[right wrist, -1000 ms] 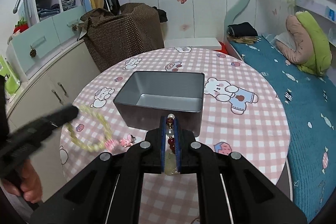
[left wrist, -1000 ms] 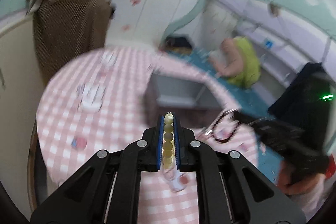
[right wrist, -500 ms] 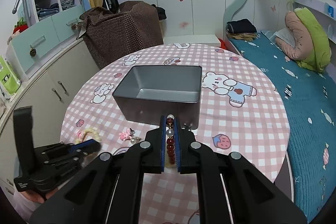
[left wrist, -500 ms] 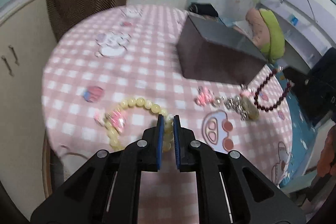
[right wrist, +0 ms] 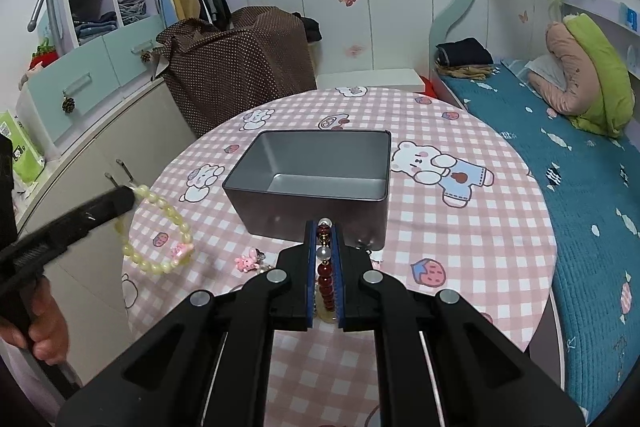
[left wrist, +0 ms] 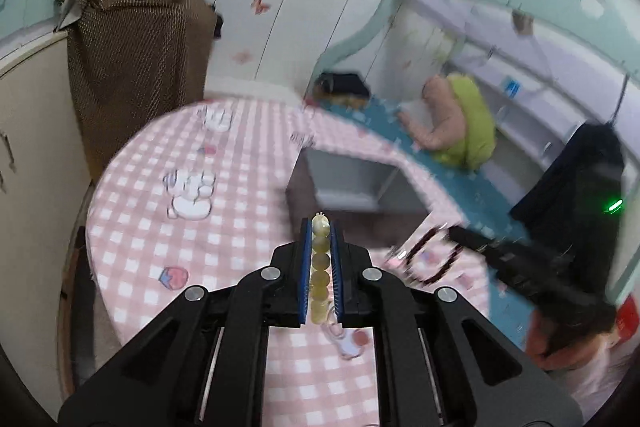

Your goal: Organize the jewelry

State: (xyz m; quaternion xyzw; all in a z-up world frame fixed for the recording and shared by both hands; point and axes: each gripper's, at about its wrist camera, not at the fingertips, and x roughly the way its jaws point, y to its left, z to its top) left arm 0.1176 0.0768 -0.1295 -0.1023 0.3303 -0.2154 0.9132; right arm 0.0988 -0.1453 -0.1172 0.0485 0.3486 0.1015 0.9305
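My left gripper [left wrist: 320,227] is shut on a pale yellow bead bracelet [left wrist: 320,267]. In the right wrist view that bracelet [right wrist: 160,223] hangs from the left gripper [right wrist: 124,197], above the table's left side, with a pink charm on it. My right gripper [right wrist: 323,227] is shut on a dark red bead bracelet [right wrist: 325,275] with one white pearl, held in front of the grey metal box [right wrist: 316,179]. In the left wrist view the red bracelet [left wrist: 432,259] dangles from the right gripper [left wrist: 464,237], and the box [left wrist: 356,183] is blurred.
The round table [right wrist: 460,227] has a pink checked cloth with bear prints. A small pink charm [right wrist: 248,261] lies by the box's front left corner. A bed [right wrist: 580,163] stands to the right and a cupboard [right wrist: 92,131] to the left.
My left gripper has lifted the yellow bracelet off the table, where it lay half a second ago, and swung up. The right gripper with the red bracelet has barely moved.
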